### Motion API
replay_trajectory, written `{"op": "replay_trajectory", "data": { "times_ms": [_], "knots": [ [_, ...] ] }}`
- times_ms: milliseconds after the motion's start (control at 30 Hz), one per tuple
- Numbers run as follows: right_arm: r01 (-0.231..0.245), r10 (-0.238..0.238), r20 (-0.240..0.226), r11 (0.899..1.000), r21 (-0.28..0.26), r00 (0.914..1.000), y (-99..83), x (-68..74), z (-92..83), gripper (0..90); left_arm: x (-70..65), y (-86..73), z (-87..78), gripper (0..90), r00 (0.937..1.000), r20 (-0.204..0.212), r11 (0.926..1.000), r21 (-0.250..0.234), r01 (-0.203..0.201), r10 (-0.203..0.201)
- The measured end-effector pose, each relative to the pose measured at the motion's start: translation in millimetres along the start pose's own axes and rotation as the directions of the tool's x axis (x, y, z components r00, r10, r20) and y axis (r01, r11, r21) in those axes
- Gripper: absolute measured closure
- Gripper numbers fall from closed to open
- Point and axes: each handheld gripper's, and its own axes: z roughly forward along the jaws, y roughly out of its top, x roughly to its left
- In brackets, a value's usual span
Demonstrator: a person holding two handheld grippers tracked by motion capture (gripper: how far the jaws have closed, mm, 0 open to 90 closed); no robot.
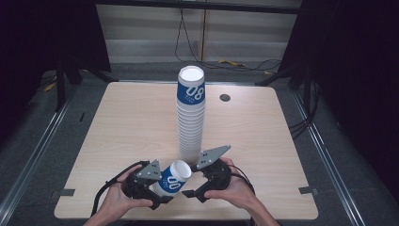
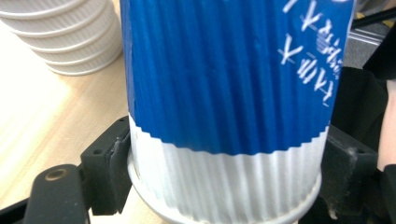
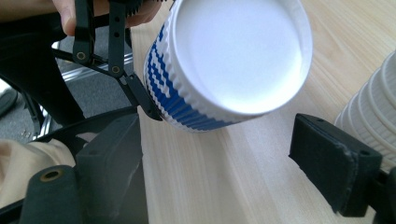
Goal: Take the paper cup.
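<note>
Got the blue-and-white cup (image 1: 172,177) clamped near its base in my left tongs (image 1: 162,200), tilted toward the right tongs (image 3: 224,163), which gape empty just below its rim. I'd close gently so the rim doesn't crush, keeping clear of the cup stack (image 1: 191,117).

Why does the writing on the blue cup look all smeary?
In the left gripper view the cup sits very close to the camera, so its white writing blurs; in the high view the same cup looks sharper, and the room around the table is dark.
</note>
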Motion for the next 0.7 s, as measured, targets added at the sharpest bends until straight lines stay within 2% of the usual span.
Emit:
{"op": "replay_trajectory", "data": {
  "times_ms": [33,200,233,267,367,533,700],
  "knots": [
    [0.008,-0.008,-0.001,1.000,0.014,1.0000,0.4,-0.3,0.6,16.8,-0.8,-0.1,1.3,19.0,0.9999,-0.004,0.9999,0.011,-0.012,0.012],
    [0.026,-0.025,-0.016,0.998,0.059,0.9996,1.8,-0.7,3.5,16.8,-2.6,-0.2,3.8,19.0,0.9998,0.000,0.9994,0.027,-0.021,0.021],
    [0.028,-0.026,-0.025,0.998,0.064,0.9994,2.2,-1.2,4.3,16.8,-2.9,-0.3,4.6,19.0,0.9997,0.003,0.9993,0.029,-0.023,0.023],
    [0.020,-0.016,-0.056,0.997,0.075,0.9983,3.0,-2.7,5.9,16.7,-4.1,-0.4,6.4,19.1,0.9996,0.006,0.9991,0.034,-0.026,0.026],
    [0.033,-0.028,-0.048,0.995,0.099,0.9984,4.8,-4.3,6.9,16.8,-4.8,-0.6,7.5,19.1,0.9994,0.007,0.9986,0.040,-0.035,0.035],
    [0.052,-0.042,-0.067,0.986,0.159,0.9969,11.3,-4.4,9.8,17.3,-6.8,-1.2,9.9,19.1,0.9991,0.007,0.9976,0.055,-0.043,0.042],
    [0.073,-0.060,-0.078,0.983,0.167,0.9951,15.3,-4.3,11.5,17.0,-9.5,-0.7,13.0,19.1,0.9986,0.010,0.9966,0.063,-0.052,0.052]
  ]
}}
